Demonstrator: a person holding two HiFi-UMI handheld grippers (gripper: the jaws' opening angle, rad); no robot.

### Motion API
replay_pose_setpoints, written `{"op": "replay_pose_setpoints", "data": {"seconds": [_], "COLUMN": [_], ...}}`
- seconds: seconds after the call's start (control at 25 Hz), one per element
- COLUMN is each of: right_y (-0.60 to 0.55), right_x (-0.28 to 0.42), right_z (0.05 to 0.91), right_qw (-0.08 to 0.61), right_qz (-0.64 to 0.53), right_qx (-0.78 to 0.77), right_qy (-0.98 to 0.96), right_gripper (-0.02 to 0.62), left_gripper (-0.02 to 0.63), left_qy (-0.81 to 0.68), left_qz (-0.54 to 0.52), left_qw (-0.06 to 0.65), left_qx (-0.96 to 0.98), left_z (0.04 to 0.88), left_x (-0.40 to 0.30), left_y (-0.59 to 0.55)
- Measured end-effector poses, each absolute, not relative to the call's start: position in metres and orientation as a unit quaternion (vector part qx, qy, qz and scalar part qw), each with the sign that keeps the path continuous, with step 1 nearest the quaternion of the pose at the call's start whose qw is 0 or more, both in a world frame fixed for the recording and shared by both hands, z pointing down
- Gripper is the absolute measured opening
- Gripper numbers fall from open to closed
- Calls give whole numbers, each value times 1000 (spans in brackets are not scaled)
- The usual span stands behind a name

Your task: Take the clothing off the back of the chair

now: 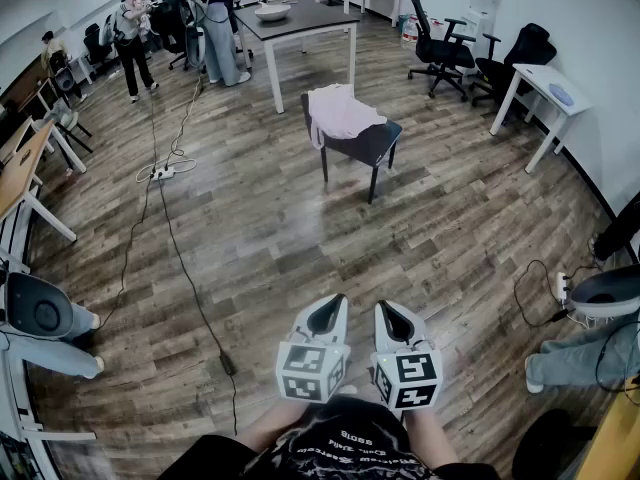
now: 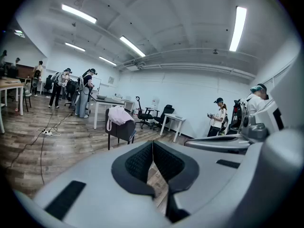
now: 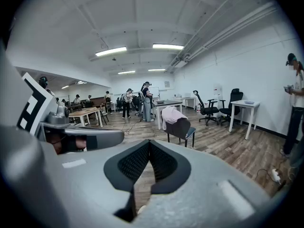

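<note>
Across the wooden floor in the head view, the pale pink clothing is draped over the back of the dark chair, well apart from both tools, so nothing of the task is done yet: the approach, the grasp and the lift all remain. At the bottom of that view the left gripper and the right gripper sit side by side close to the person's body, forearms drawn in, both aimed forward toward the chair and tipped slightly downward. From the left gripper view, the jaws are pressed together with nothing between them, and only floor shows past them; the clothing sits on the chair far off, left of the jaw line. From the right gripper view, the jaws are likewise closed and empty, with the clothing on the chair distant and a little right of centre. At this range the garment seems to spill partly onto the seat, though that is hard to confirm. Both tools will need to open before any grasp.
</note>
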State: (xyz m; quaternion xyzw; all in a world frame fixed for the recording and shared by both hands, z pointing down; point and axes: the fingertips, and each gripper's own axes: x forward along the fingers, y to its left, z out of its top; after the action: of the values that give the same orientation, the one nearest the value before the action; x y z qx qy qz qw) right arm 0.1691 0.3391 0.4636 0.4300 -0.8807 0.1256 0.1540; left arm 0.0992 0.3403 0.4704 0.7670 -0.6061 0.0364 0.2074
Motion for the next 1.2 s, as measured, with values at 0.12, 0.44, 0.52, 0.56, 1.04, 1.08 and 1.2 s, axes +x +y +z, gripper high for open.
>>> {"op": "replay_pose_setpoints", "data": {"seconds": [0.12,0.44,0.52,0.56,1.04,1.08,1.2], "right_y": [336,330,331,332,295,289,272], "right_x": [170,171,166,165,152,150,136], "right_z": [469,481,485,489,516,517,522], "right_qw": [162,174,171,171,197,200,213], "right_qz": [127,147,163,172,212,212,210], "right_qx": [431,438,423,416,405,402,391], "right_qy": [-878,-870,-875,-876,-867,-868,-871], "right_gripper": [5,5,5,5,5,5,5], "left_gripper": [9,9,9,9,9,9,9], "left_qy": [-607,-595,-587,-577,-549,-547,-556], "left_qz": [38,48,49,49,42,41,44], "left_qw": [208,221,237,245,282,283,290], "left_qx": [767,771,773,778,786,787,778], "left_z": [474,485,491,494,519,519,524], "left_x": [99,100,100,102,89,87,70], "left_y": [338,331,328,328,291,285,265]}}
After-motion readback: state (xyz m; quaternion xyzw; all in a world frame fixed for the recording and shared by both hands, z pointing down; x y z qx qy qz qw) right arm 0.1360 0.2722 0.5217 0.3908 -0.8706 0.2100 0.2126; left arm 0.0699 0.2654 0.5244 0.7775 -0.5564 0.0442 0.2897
